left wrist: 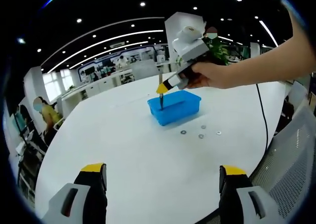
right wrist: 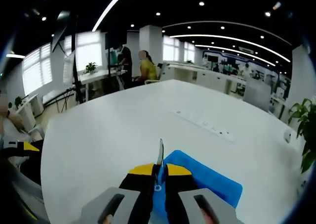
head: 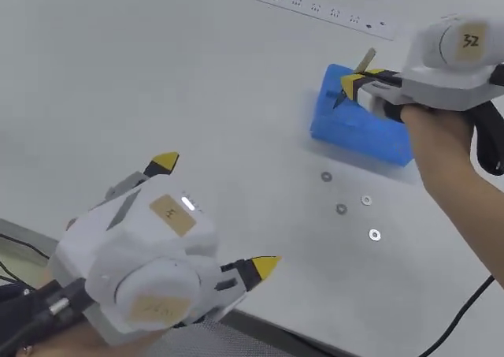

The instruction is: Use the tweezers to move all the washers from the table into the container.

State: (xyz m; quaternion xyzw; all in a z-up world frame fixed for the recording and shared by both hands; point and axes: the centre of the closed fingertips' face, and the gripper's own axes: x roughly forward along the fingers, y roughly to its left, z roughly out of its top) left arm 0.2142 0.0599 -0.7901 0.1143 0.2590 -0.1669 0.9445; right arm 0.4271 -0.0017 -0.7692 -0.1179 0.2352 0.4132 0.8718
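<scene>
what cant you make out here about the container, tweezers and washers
- Inside of the blue container: head view, the right gripper and hand cover part of it; left gripper view, its near wall hides the floor. Contents: cannot tell.
- Tip of the tweezers: right gripper view, blurred between the jaws; whether it holds a washer is unclear.
- Loose washers: left gripper view, too small to count surely.

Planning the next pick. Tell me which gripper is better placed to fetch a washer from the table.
Right. The right gripper is shut on the tweezers, above the blue container, with the four washers lying just beside it. The left gripper is open, holds nothing, and sits farther from them.
</scene>
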